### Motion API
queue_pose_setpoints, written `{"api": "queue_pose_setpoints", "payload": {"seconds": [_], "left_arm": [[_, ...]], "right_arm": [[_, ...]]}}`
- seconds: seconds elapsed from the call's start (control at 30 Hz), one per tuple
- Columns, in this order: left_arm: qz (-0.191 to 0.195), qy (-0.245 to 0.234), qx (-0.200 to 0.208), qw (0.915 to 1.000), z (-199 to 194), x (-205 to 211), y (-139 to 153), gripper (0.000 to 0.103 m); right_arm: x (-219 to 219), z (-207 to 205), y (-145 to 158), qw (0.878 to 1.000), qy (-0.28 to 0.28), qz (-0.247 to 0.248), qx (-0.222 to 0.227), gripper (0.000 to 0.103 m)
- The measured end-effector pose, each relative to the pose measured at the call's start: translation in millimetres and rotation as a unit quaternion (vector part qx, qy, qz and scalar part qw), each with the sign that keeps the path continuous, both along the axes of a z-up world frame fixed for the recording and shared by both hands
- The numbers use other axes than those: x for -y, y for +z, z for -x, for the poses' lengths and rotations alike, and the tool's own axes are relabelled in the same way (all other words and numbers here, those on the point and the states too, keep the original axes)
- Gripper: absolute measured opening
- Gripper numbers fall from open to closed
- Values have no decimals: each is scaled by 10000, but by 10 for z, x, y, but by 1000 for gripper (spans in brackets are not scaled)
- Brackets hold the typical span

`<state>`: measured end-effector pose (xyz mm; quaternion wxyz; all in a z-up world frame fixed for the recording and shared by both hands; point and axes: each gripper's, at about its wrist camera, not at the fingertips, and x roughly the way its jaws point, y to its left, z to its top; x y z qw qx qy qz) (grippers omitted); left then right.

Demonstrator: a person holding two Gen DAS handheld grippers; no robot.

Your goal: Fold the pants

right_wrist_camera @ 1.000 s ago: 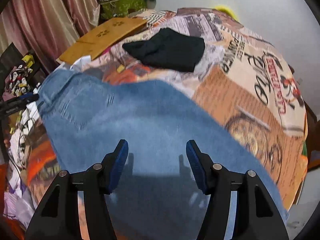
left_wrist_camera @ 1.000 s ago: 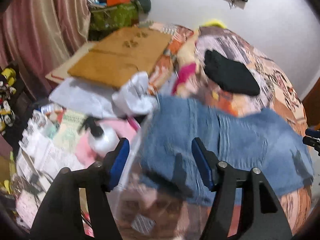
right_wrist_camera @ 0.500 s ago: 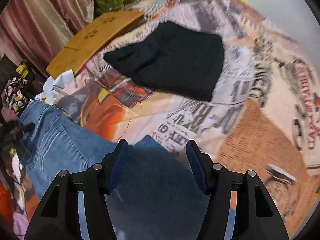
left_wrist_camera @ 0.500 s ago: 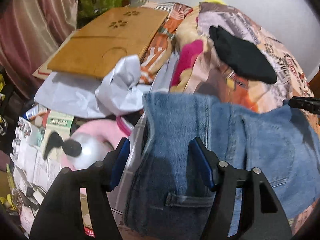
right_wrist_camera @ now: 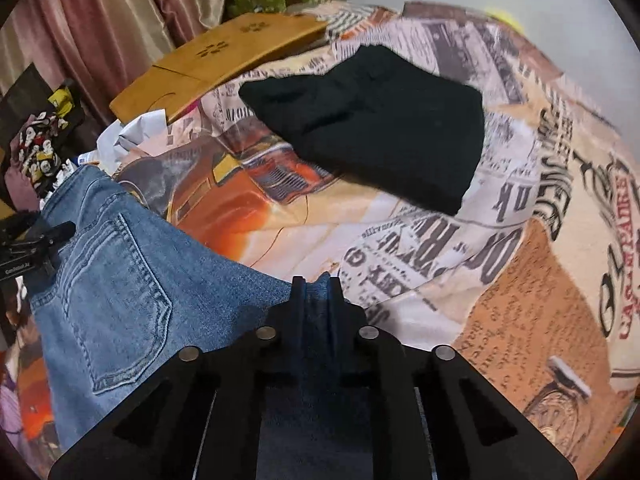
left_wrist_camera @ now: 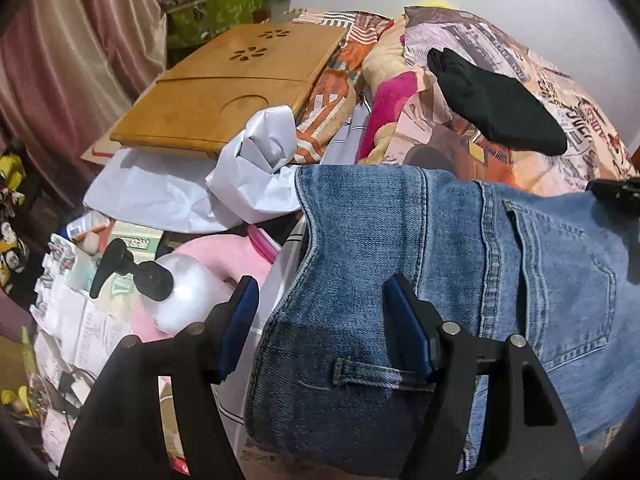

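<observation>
- Hand-held gripper on my right (right_wrist_camera: 316, 280): its two fingers are pressed together, pinching a fold of the blue jeans (right_wrist_camera: 120, 280) at their near edge.
- My left hand-held gripper (left_wrist_camera: 320, 316) is spread wide, its blue-padded fingers either side of the jeans' waistband (left_wrist_camera: 360, 372), not gripping; I cannot tell whether a pad touches the cloth.
- The jeans lie across the near side of the bed (right_wrist_camera: 520, 320), back pocket (left_wrist_camera: 560, 288) facing up, with the waist end reaching the bed's left edge.
- To do this step well, I judge I should close the left fingers on the waistband near the belt loop (left_wrist_camera: 360, 372), take all layers, then move both hands together so the denim stays taut and flat.
- Beyond the jeans, a folded black garment (right_wrist_camera: 372, 120) rests farther up the patterned bedspread, well apart from them.
- To the left sit crumpled white paper (left_wrist_camera: 256, 168), a wooden lap tray (left_wrist_camera: 224, 92) and a white pump bottle (left_wrist_camera: 176, 292).
- Hidden from me: the jeans' legs, cut off below both views, and how many layers the right fingers hold.
</observation>
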<state>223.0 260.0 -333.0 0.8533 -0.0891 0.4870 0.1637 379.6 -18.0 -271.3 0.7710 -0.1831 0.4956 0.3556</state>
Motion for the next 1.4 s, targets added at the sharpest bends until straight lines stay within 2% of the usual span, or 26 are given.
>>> {"api": "queue_pose_setpoints", "payload": {"seconds": [0.13, 0.2, 0.27, 0.4, 0.5, 0.53, 0.57, 0.6, 0.63, 0.67, 0.77, 0.9, 1.03, 1.13, 1.27, 1.4], "left_arm": [[82, 95, -31, 9999, 5, -56, -36, 72], [193, 133, -39, 9997, 8, -89, -56, 73], [198, 158, -48, 9997, 10, -88, -55, 73], [110, 245, -195, 9994, 3, -30, 25, 73], [-9, 259, -224, 9994, 60, 53, 201, 71], [-40, 233, -185, 9995, 86, 84, 262, 71], [-71, 193, -115, 9997, 115, 125, 347, 71], [-108, 155, -47, 9998, 137, 166, 427, 71], [-167, 115, 32, 9998, 154, 218, 516, 72], [-211, 50, 116, 9997, 161, 282, 612, 72], [-165, -191, 308, 9992, 124, 490, 837, 74], [5, -598, 436, 9973, -27, 850, 1020, 77], [50, -1073, 379, 9935, -195, 1341, 1046, 79], [119, -1498, 206, 9884, -296, 1790, 969, 81], [123, -2023, -102, 9792, -430, 2336, 787, 81], [91, -2462, -372, 9685, -499, 2820, 620, 81]], "right_arm": [[30, -85, 30, 9992, -297, -1, 258, 2], [95, -201, 37, 9985, -537, -128, 59, 2], [181, -232, 111, 9959, -822, 8, 379, 1], [552, -262, 347, 9913, -1275, -296, 143, 2], [943, -74, 597, 9858, -1589, -476, 262, 6], [1060, 9, 658, 9840, -1676, -537, 271, 14], [1155, 77, 698, 9823, -1756, -602, 269, 29], [1335, 198, 763, 9792, -1880, -709, 296, 37], [1466, 286, 814, 9766, -1980, -764, 360, 51], [1605, 389, 866, 9735, -2102, -778, 457, 55], [1969, 584, 965, 9660, -2412, -736, 571, 55], [2655, 900, 1043, 9459, -3072, -801, 670, 55], [3247, 1207, 980, 9248, -3683, -682, 671, 55], [3667, 1424, 881, 9070, -4126, -578, 610, 55], [4176, 1704, 658, 8770, -4764, -443, 441, 55], [4586, 1928, 382, 8454, -5299, -662, 96, 55]]}}
